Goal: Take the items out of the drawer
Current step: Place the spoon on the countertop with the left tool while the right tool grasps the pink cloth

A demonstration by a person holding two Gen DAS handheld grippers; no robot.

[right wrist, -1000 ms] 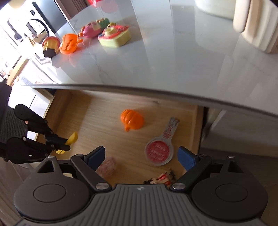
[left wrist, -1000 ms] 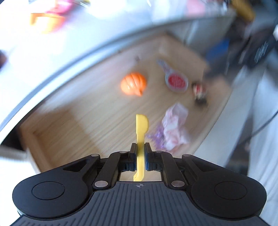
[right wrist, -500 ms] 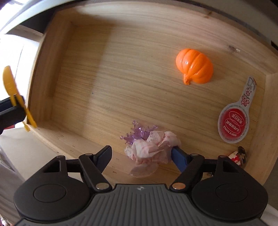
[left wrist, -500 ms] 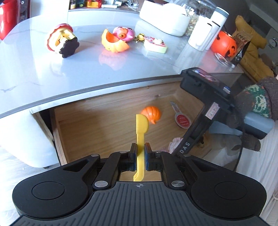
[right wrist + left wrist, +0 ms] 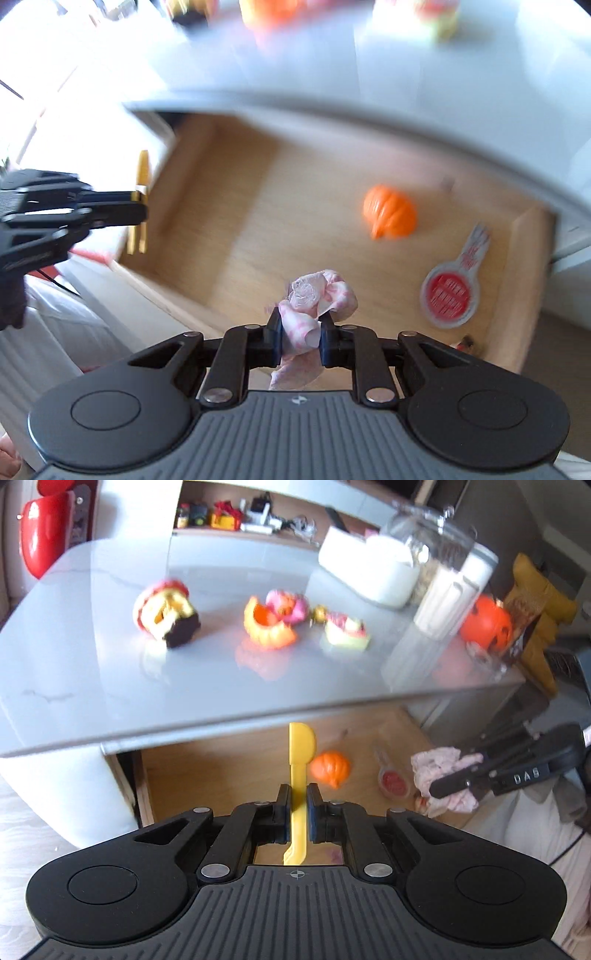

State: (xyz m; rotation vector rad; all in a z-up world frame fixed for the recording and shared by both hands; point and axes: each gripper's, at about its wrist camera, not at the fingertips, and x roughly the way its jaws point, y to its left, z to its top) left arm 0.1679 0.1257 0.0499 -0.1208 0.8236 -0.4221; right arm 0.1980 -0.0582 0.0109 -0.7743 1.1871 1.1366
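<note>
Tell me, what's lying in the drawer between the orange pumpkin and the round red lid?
Nothing: bare wood separates the pumpkin from the lid in the right wrist view.

a flat yellow plastic toy knife (image 5: 300,771) stands upright, clamped above the open pale wooden drawer (image 5: 236,236). a crumpled pink-white cloth (image 5: 314,306) is pinched too. an orange plastic pumpkin (image 5: 389,216) and a red-labelled round lid (image 5: 448,295) lie inside.
</note>
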